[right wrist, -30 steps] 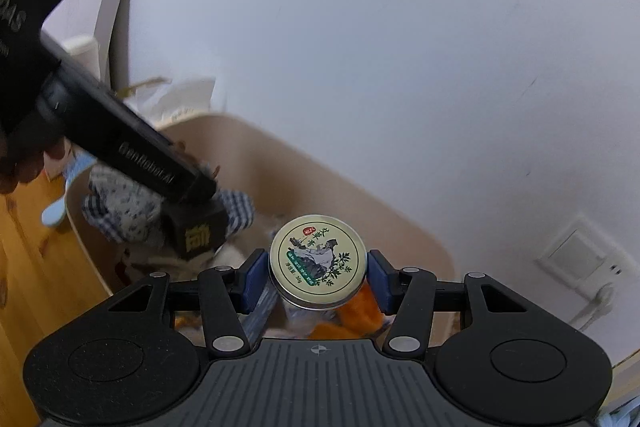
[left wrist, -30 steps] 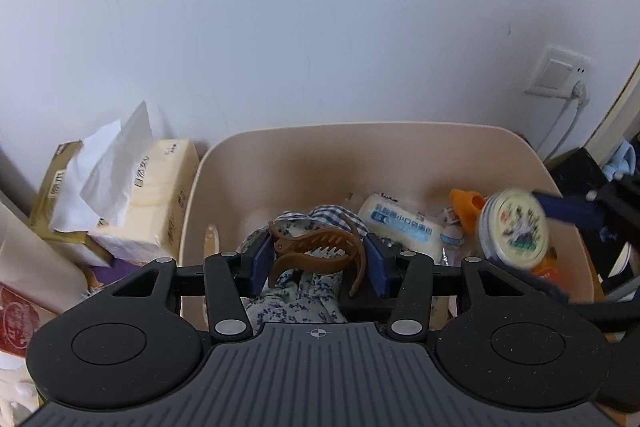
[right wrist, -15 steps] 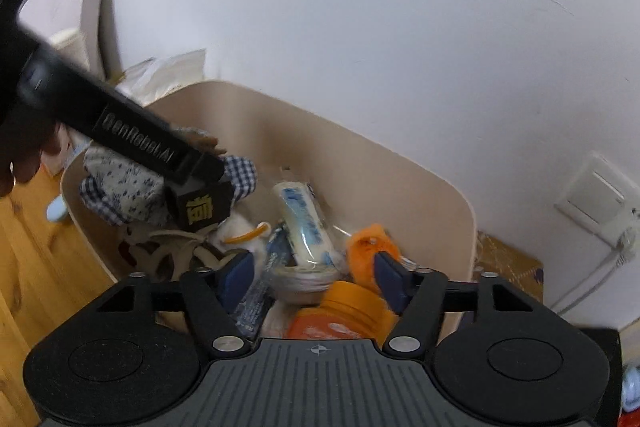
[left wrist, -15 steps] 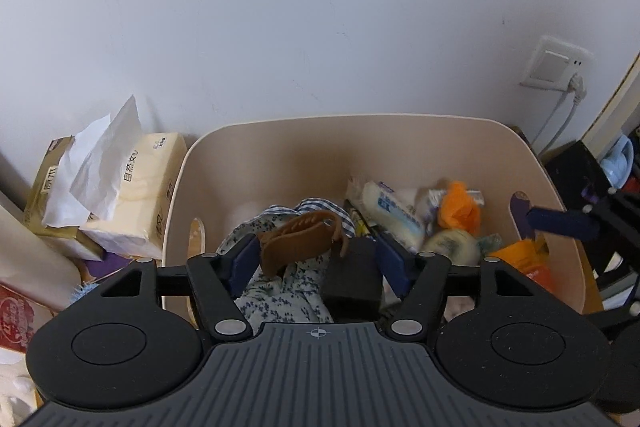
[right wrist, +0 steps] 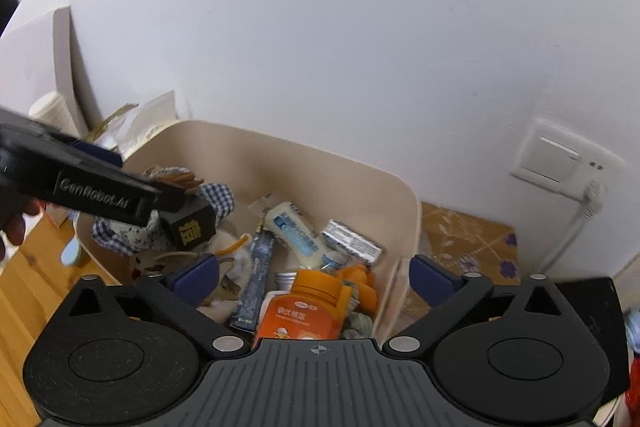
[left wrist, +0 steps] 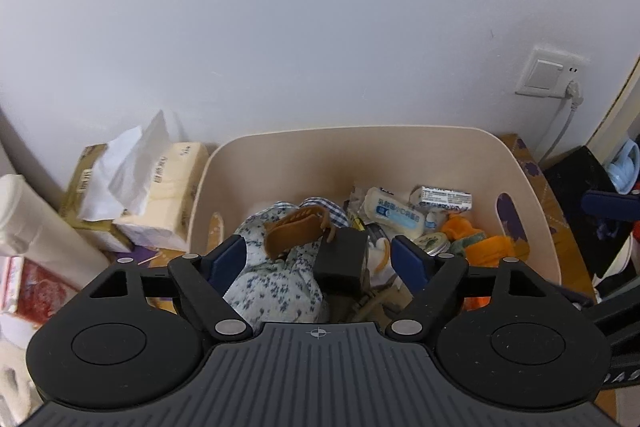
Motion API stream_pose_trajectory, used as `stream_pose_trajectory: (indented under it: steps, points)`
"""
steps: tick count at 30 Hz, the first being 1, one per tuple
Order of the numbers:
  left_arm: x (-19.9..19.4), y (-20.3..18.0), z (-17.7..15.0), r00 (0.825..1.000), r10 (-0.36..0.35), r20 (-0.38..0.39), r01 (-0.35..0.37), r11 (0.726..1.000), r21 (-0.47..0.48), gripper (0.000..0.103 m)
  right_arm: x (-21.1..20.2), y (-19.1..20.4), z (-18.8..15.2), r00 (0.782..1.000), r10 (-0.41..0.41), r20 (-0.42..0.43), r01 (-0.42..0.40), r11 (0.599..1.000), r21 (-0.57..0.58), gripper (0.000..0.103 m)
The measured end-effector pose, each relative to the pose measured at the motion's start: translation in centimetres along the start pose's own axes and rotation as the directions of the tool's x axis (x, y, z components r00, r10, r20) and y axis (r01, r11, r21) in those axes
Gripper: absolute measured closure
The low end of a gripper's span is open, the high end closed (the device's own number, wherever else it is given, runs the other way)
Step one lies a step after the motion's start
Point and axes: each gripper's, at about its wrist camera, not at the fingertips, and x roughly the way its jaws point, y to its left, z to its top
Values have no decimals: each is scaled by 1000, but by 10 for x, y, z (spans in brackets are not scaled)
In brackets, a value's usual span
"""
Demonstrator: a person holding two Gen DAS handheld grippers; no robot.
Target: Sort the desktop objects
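A beige bin [left wrist: 360, 143] stands against the wall and holds several items. My left gripper [left wrist: 320, 261] is open above it. A brown hair claw [left wrist: 296, 233] lies on floral cloth [left wrist: 276, 287] beside a black box [left wrist: 340, 261]. The round tin [left wrist: 434, 243] lies in the bin by an orange toy [left wrist: 464, 231]. My right gripper [right wrist: 314, 277] is open and empty over the bin's [right wrist: 304, 155] right end, above an orange bottle [right wrist: 308, 307]. The left gripper's body [right wrist: 80, 175] crosses the right wrist view.
A tissue pack [left wrist: 160, 187] and a white roll [left wrist: 32, 223] stand left of the bin. A wall socket with a plugged cable [left wrist: 552, 75] is at the right. A black object [left wrist: 580, 203] sits right of the bin. Wooden floor [right wrist: 28, 267] shows at left.
My left gripper opened and the hair claw dropped onto the cloth in the bin. My right gripper opened and the round tin fell into the bin. Both grippers widened further.
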Motion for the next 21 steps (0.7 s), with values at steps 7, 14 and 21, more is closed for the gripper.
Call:
stream_pose_trajectory:
  steps: [7, 14, 21]
  points:
    - [-34, -1, -14, 999, 32, 15, -32, 999, -25, 21, -26, -4, -1, 1000, 7, -1, -7, 999, 47, 0]
    - [-72, -3, -30, 997, 70, 19, -69, 997, -28, 21, -55, 2, -6, 1000, 14, 8, -14, 997, 76, 0]
    - [-117, -1, -52, 998, 56, 36, -55, 998, -28, 21, -92, 13, -15, 1000, 5, 18, -7, 993, 120, 0]
